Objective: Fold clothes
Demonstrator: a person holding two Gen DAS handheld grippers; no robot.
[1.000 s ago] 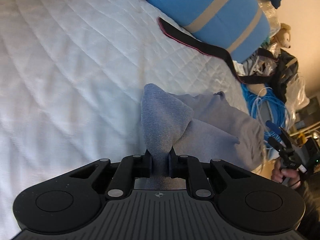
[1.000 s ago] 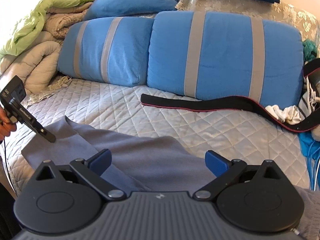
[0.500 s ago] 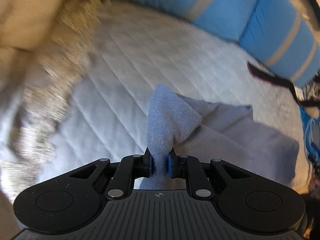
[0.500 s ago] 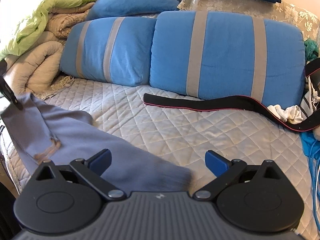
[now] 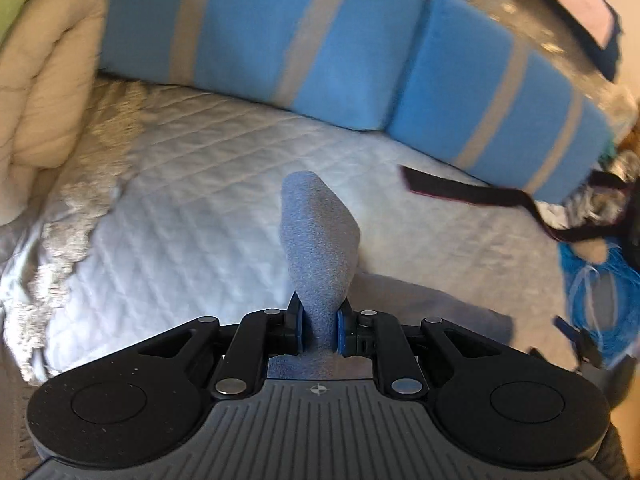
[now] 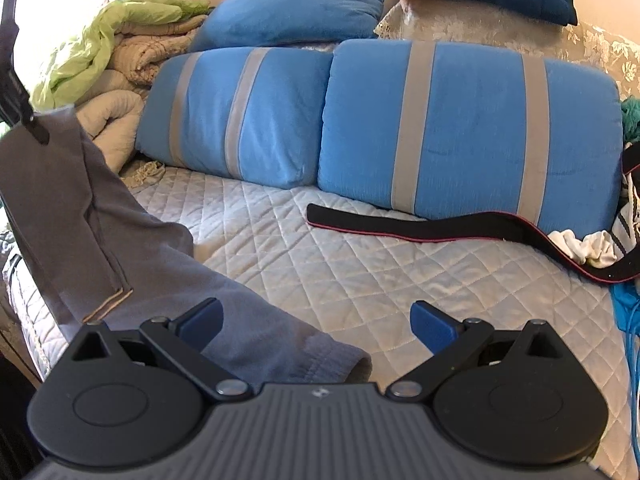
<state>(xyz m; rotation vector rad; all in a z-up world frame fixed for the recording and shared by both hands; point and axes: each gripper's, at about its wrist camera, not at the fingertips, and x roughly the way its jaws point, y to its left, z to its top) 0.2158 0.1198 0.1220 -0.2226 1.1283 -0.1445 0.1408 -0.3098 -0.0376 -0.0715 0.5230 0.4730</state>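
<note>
While my left claw [image 5: 319,330] pinches the grey garment [image 6: 120,240] high at its far-left end, its length slopes down toward my spread, empty right claw [image 6: 316,320].

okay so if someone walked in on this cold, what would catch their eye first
Probably the grey garment, lifted at the left of the right wrist view and trailing down onto the white quilted bedspread, a bunch of it pinched in the left gripper. Next, the two blue pillows with grey stripes along the back, with a black strap lying in front. The right gripper is open and holds nothing.
</note>
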